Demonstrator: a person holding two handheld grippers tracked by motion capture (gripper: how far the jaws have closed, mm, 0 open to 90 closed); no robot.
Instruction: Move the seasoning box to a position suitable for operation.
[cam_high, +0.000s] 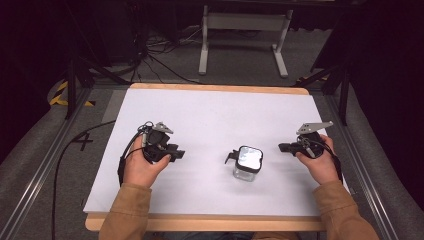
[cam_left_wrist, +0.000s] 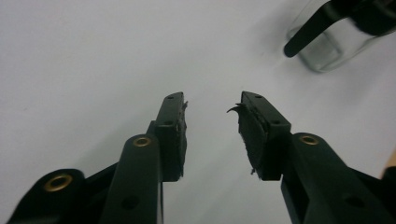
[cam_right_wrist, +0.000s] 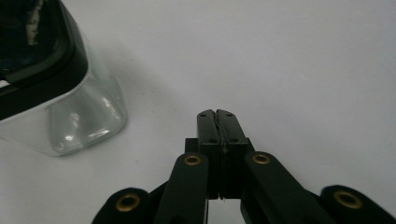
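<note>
While one square clear glass jar with a black lid (cam_high: 248, 162) stands between them, my left gripper (cam_left_wrist: 212, 109) gapes empty and my right gripper (cam_right_wrist: 217, 113) seems pressed closed on nothing.

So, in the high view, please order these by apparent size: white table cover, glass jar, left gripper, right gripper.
1. white table cover
2. and 3. left gripper and right gripper, too alike to rank
4. glass jar, only slightly smaller than either gripper

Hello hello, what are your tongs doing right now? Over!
Left tongs open, holding nothing. Right tongs shut, holding nothing. Clear glass container with black lid stands between them on the white table, untouched. Nothing in the way.
</note>
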